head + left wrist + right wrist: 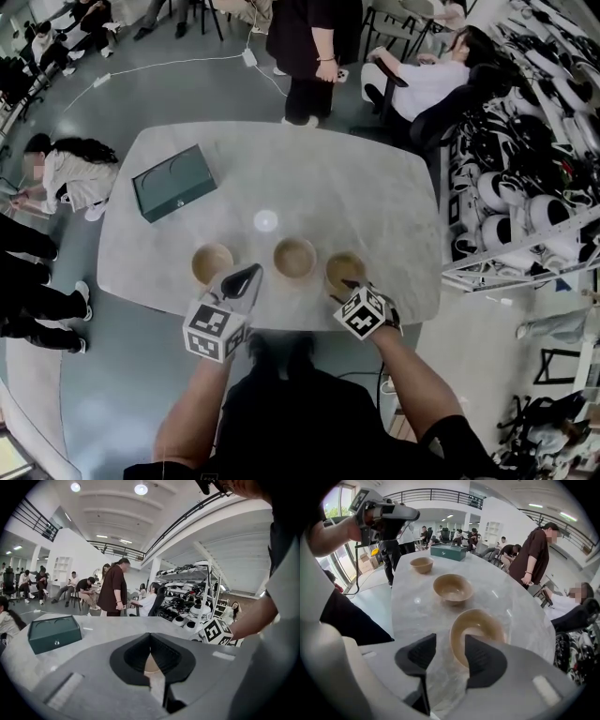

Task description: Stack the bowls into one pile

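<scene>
The right gripper (450, 639) covers the near rim of the right bowl (343, 270); its jaws stand released, astride that rim; the left gripper (150, 637) is clenched on nothing, masking all but a sliver of bowl; three bowls line the table (328, 178), counting the middle bowl (294, 258) and left bowl (212, 262); one green box (174, 182).

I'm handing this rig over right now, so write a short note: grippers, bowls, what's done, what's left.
The left gripper is shut and empty, near the left bowl.
The right gripper is open, its fingers straddling the near rim of the right bowl, not gripping.
Three bowls stand apart in a row on the table; the middle bowl is untouched.
Done: nothing stacked.
To do: grip the right bowl, then stack all three.
</scene>
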A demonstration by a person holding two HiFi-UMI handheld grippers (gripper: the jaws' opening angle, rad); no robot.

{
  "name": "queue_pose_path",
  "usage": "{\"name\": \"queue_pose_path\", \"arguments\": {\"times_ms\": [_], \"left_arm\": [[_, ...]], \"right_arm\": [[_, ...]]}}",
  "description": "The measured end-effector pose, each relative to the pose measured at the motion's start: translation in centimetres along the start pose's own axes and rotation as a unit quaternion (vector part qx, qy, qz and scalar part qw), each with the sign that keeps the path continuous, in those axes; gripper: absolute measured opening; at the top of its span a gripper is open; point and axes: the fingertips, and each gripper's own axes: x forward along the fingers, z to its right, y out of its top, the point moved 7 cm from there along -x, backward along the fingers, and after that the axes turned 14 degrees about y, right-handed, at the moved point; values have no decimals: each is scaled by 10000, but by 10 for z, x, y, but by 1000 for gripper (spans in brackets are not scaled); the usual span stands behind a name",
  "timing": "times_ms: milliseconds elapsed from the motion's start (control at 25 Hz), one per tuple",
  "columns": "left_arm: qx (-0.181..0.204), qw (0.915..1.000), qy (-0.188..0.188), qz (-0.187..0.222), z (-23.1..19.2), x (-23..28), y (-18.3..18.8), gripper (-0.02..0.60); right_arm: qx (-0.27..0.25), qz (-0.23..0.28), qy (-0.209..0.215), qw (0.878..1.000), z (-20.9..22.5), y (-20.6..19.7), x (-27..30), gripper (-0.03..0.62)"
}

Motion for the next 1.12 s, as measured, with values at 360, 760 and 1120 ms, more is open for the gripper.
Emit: {"name": "queue_pose_path", "arguments": {"times_ms": [360, 760, 1120], "left_arm": [[1, 9999, -47, -116, -11, -1, -9, 9], [-97, 9999, -15, -83, -34, -25, -13, 9], [-90, 9999, -111, 96, -61, -52, -10, 9]], "right_arm": [[-239, -474, -171, 9984, 4, -8, 24, 139], [-400, -676, -713, 9944, 0, 7, 15, 17], [-163, -174, -1218, 9923, -16, 49, -22, 17]]}}
